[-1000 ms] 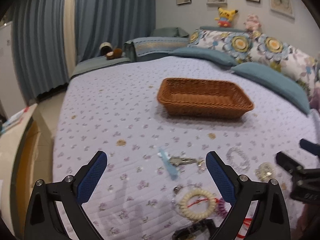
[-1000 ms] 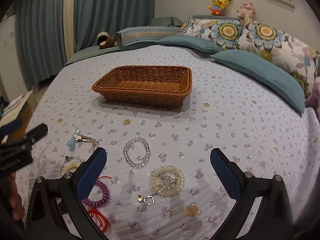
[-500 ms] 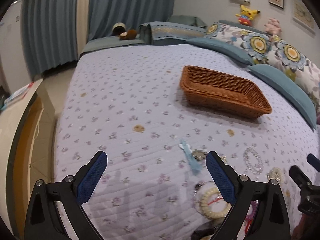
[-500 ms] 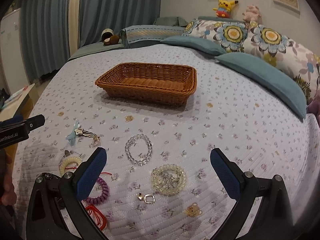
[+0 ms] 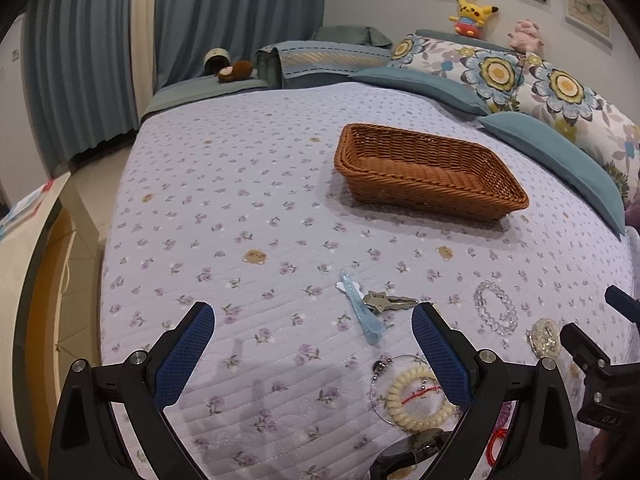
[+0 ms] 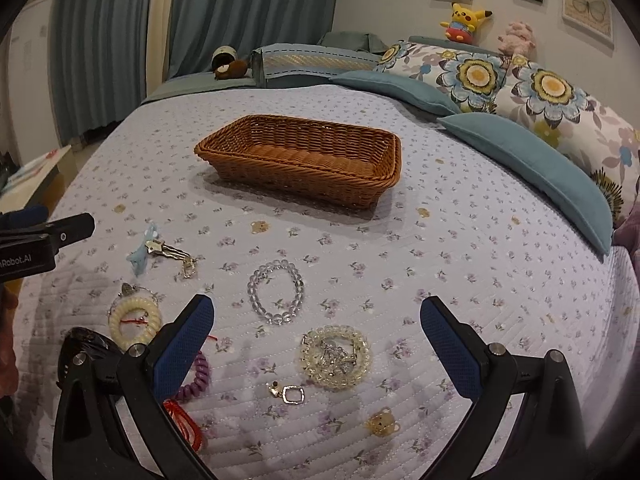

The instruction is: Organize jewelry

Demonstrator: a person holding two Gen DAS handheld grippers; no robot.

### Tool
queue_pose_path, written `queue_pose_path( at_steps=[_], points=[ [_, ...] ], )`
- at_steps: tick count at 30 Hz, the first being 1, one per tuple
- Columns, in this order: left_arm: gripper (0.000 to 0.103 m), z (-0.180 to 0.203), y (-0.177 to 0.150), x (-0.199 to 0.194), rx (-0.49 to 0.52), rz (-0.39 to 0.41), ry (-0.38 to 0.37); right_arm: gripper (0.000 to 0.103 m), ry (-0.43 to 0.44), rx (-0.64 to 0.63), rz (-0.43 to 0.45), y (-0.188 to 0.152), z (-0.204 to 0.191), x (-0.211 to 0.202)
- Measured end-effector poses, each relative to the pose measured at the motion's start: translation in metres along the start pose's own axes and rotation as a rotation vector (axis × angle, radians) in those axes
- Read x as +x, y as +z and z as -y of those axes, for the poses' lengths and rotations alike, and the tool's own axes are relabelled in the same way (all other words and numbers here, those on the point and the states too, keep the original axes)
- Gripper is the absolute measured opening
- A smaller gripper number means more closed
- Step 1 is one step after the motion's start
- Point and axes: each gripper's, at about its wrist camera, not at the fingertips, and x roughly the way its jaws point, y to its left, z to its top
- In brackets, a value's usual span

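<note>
An empty brown wicker basket (image 5: 430, 170) (image 6: 304, 160) stands on the bed. Jewelry lies nearer: a clear bead bracelet (image 6: 275, 291) (image 5: 495, 307), a pale yellow bead bracelet with a silver piece inside (image 6: 335, 357), a cream coil band (image 6: 134, 322) (image 5: 420, 398), a light blue clip (image 5: 362, 310) (image 6: 140, 254), a silver star clip (image 5: 386, 302), a purple coil (image 6: 196, 384), a small earring (image 6: 289, 393), a red cord (image 6: 182, 420). My left gripper (image 5: 312, 350) is open and empty above the quilt. My right gripper (image 6: 316, 344) is open and empty over the bracelets.
The lilac flowered quilt (image 5: 240, 200) covers the bed. Blue and flowered pillows (image 6: 532, 152) lie at the right. A wooden bedside table (image 5: 28, 264) stands at the left edge. Curtains (image 5: 100, 48) hang behind. The left gripper shows in the right wrist view (image 6: 40, 238).
The left gripper has swung left and back, so the basket and jewelry now sit further right in its view. The right gripper has shifted only slightly. Both stay open.
</note>
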Motion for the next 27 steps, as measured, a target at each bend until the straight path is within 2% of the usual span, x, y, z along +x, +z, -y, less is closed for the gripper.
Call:
queue_pose_path(
  at_steps=[12, 18, 20, 22, 27],
  points=[
    [0.099, 0.003, 0.005, -0.034, 0.001, 0.146, -0.035, 0.103, 0.0, 0.069, 0.085, 0.007, 0.013, -0.019],
    [0.099, 0.013, 0.007, -0.069, -0.012, 0.282, -0.07, 0.103, -0.032, 0.107, 0.21, 0.016, 0.021, -0.05],
    [0.099, 0.023, 0.005, -0.083, 0.018, 0.341, -0.05, 0.103, -0.047, 0.109, 0.237, 0.019, 0.022, -0.058],
    [0.099, 0.031, 0.003, -0.09, 0.038, 0.368, -0.038, 0.103, -0.049, 0.114, 0.249, 0.02, 0.022, -0.062],
    [0.099, 0.038, 0.001, -0.093, 0.046, 0.37, -0.056, 0.103, -0.071, 0.105, 0.265, 0.019, 0.02, -0.065]
  ],
)
